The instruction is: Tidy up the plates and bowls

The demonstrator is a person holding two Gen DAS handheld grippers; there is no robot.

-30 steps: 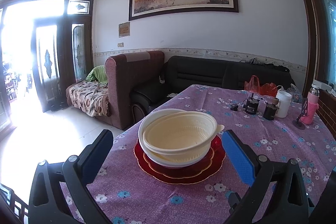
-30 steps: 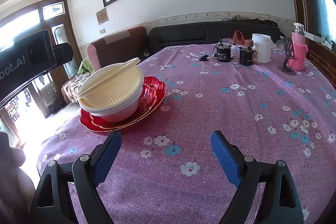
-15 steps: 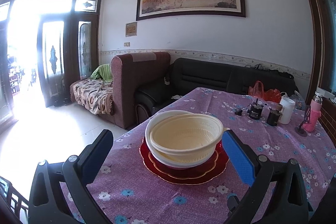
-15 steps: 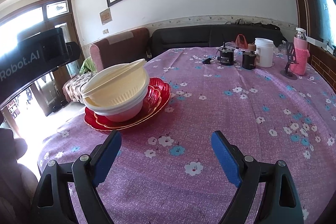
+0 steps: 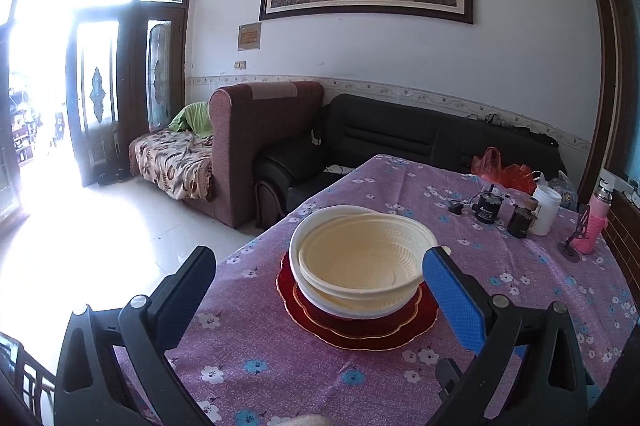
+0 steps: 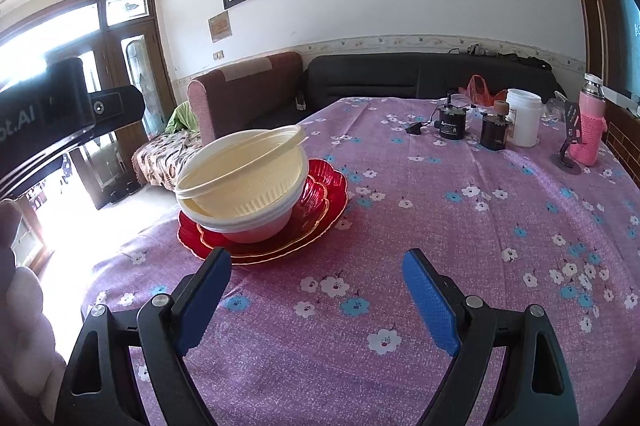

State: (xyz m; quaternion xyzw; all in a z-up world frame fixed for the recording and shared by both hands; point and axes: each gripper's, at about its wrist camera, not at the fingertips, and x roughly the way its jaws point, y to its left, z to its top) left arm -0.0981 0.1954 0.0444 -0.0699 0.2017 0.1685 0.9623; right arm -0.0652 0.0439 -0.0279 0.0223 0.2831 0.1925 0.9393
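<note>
Cream bowls (image 5: 360, 266) stacked on red plates (image 5: 352, 326) on the flowery table (image 6: 480, 226), left gripper (image 5: 320, 286) wide open around them (holding nothing), right gripper (image 6: 316, 294) open, stack at its ten o'clock, only the right view shows the top bowl tilted.

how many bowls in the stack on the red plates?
2: a cream bowl sits tilted inside a white bowl, both on the red plates near the table's left edge. More could be hidden inside.
</note>
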